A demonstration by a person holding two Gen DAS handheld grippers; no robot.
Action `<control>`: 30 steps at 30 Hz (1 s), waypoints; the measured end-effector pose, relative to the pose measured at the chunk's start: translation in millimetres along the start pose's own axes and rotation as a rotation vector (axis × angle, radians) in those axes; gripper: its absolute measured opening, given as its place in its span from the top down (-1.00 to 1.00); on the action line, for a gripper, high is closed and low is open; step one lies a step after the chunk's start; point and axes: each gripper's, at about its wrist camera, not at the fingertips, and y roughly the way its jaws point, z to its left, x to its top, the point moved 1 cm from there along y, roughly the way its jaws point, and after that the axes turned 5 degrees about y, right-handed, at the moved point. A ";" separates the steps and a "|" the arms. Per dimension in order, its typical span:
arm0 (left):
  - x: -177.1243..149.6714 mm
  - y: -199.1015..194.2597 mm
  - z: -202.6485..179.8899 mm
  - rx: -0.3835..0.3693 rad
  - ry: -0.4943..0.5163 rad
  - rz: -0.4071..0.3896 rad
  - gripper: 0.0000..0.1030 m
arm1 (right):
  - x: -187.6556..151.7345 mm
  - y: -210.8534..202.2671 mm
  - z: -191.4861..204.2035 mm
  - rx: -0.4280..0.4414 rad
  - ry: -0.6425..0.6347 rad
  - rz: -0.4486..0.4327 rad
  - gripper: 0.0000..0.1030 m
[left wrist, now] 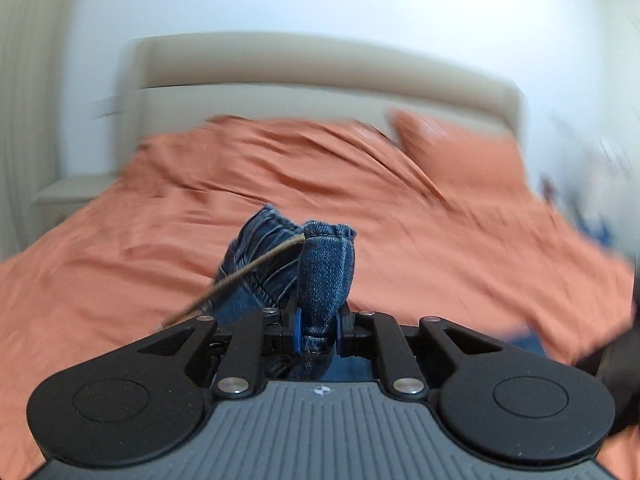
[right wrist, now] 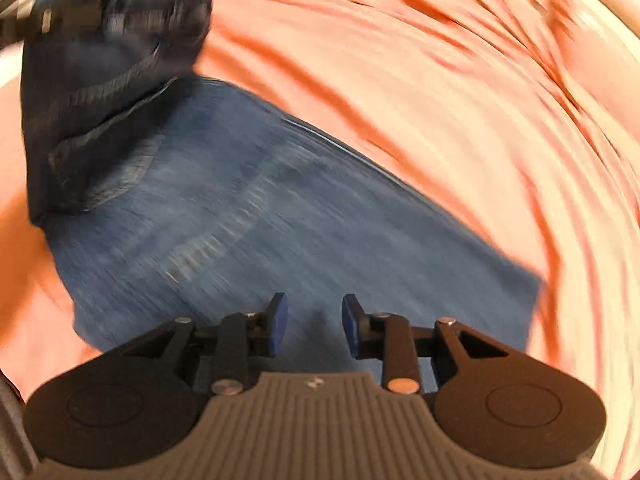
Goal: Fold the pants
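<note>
The left gripper is clamped on a bunched fold of the blue denim pants. The right gripper has its jaws apart, empty, with pants below them. No writing is readable.

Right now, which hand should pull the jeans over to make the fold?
Left, probably. The left gripper is already shut on a bunched piece of the jeans and has it lifted off the orange bed sheet. The right gripper is open and holds nothing, just above the flat denim.

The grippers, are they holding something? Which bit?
The left gripper pinches a bunched fold of the blue jeans, apparently near the waistband. The right gripper holds nothing.
</note>
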 end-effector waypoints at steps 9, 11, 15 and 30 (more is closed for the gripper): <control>-59.0 38.7 -78.9 -0.242 0.254 0.326 0.59 | -72.6 -32.6 -49.8 -0.027 0.230 0.011 0.50; -60.3 47.5 -65.4 -0.301 0.178 0.384 0.45 | -80.4 -34.7 -48.2 -0.019 0.239 0.008 0.50; -59.9 53.4 -40.5 -0.432 -0.012 0.433 -0.04 | -87.1 -40.3 -40.6 0.008 0.235 -0.002 0.49; -29.4 29.5 32.6 -0.406 -0.294 0.204 -0.42 | -82.0 -79.8 -21.3 0.015 0.191 -0.118 0.21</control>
